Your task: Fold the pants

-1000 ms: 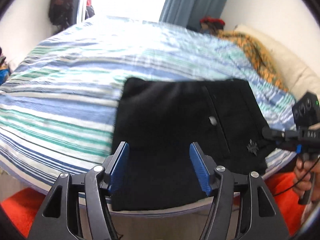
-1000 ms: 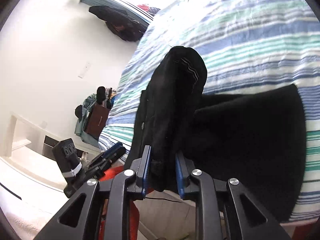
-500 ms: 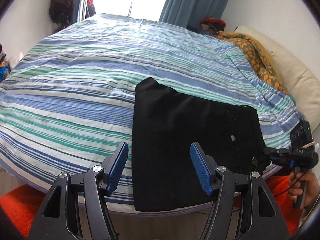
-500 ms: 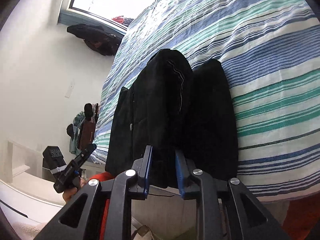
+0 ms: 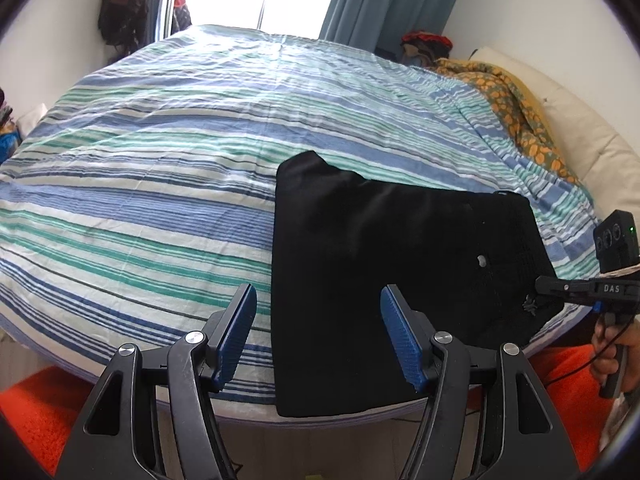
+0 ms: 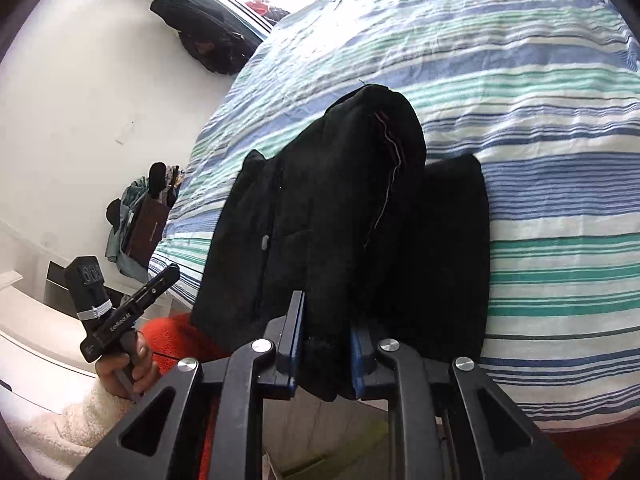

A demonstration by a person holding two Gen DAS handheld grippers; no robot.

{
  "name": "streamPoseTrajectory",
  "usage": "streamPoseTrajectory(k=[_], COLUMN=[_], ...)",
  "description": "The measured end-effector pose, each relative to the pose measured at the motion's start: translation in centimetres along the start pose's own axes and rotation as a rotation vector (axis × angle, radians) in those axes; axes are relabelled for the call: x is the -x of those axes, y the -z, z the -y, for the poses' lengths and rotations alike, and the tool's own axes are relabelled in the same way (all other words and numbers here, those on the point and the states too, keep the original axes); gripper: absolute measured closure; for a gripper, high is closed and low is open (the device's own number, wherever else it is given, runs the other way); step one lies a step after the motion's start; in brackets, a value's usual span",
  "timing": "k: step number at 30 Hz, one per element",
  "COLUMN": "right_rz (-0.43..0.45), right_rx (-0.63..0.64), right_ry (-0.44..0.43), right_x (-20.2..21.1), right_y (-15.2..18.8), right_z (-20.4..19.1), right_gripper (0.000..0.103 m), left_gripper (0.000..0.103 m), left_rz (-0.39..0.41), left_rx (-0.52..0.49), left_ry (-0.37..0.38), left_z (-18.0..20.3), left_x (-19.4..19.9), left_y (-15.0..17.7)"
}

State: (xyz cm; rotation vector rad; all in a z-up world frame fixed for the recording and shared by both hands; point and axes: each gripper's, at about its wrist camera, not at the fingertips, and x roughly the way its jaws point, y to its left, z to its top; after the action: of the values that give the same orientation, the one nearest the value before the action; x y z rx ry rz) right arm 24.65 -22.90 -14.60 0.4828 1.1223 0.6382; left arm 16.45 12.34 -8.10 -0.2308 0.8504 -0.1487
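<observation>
Since one second ago my left gripper has backed away from the black pants and hangs released above the bed edge, pants at its 1 o'clock. My right gripper stays clenched on a bunched pants edge, raised toward 12 o'clock. I judge the fold is nearly finished; only laying this edge down remains.
</observation>
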Motion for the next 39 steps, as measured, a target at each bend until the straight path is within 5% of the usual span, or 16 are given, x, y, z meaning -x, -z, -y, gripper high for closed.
streamPoseTrajectory(k=[5, 9, 13, 17, 21, 24, 28, 33, 39], right_rz=[-0.039, 0.007, 0.102, 0.178, 0.181, 0.148, 0.077, 0.177, 0.218], right_rx=[-0.096, -0.11, 0.048, 0.145, 0.214, 0.253, 0.316, 0.337, 0.376], right_ry=[0.103, 0.136, 0.3, 0.289, 0.315, 0.392, 0.494, 0.462, 0.467], right_x=[-1.5, -1.4, 1.2, 2.4, -0.3, -3.5, -5.9, -2.3, -0.5], right_y=[2.1, 2.4, 1.0, -1.1, -2.7, -2.7, -1.7, -0.5, 4.8], right_z=[4.1, 3.9, 0.0, -3.1, -5.1, -5.0, -3.4, -5.8, -7.2], right_gripper=[0.083, 0.069, 0.068, 0.067, 0.066, 0.053, 0.052, 0.052, 0.05], left_gripper=[0.034, 0.034, 0.034, 0.034, 0.034, 0.034, 0.033, 0.032, 0.028], left_rz=[-0.051, -0.15, -0.164, -0.17, -0.175, -0.176, -0.177, -0.186, -0.188], left_rx=[-0.066, -0.168, -0.227, -0.233, -0.239, -0.246, -0.261, -0.251, -0.249], left_ry=[0.016, -0.05, -0.091, -0.107, -0.116, -0.124, -0.127, -0.122, -0.122], left_z=[1.5, 3.3, 4.5, 4.9, 4.9, 5.1, 5.1, 4.8, 5.0], left_x=[-1.3, -3.9, -4.2, -4.2, -4.2, -4.2, -4.3, -4.4, -4.6], left_y=[0.5, 2.1, 2.7, 2.6, 2.7, 2.9, 3.0, 3.1, 3.0])
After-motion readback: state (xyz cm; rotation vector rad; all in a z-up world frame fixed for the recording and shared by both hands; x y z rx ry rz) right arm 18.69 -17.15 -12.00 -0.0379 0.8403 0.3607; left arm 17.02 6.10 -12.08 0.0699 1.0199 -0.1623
